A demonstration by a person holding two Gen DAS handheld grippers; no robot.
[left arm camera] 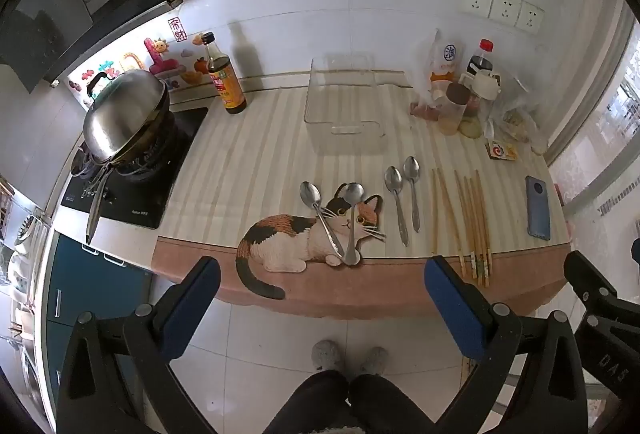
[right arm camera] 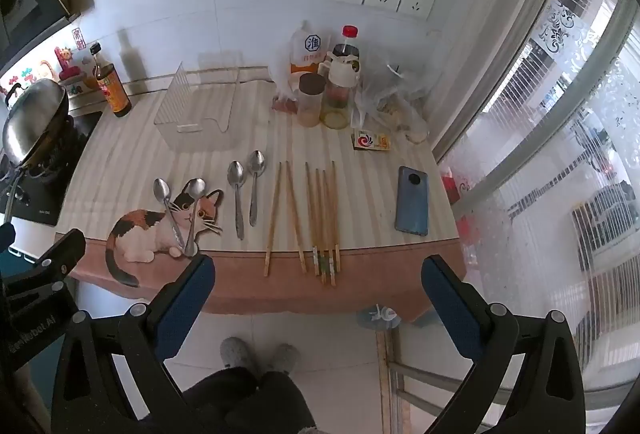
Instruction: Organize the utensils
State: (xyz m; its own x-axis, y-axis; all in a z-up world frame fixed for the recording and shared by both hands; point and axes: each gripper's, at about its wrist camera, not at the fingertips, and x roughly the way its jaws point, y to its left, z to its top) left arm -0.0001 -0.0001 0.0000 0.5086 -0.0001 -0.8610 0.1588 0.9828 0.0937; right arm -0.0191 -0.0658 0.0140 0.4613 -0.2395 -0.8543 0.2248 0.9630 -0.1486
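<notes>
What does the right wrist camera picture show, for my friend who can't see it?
Four metal spoons and a row of wooden chopsticks lie on a striped table with a cat picture, in front of an empty clear plastic bin. The open right gripper hovers near the table's front edge, holding nothing. A blue phone lies to the right.

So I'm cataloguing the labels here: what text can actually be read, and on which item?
"淮" on the white bag at the back of the table.
"DAS" on the right claw's body, seen upside down.
"...Robot AI", partly readable, on the left claw's body.
Sauce bottle label, small card, stove print: too blurred.
</notes>
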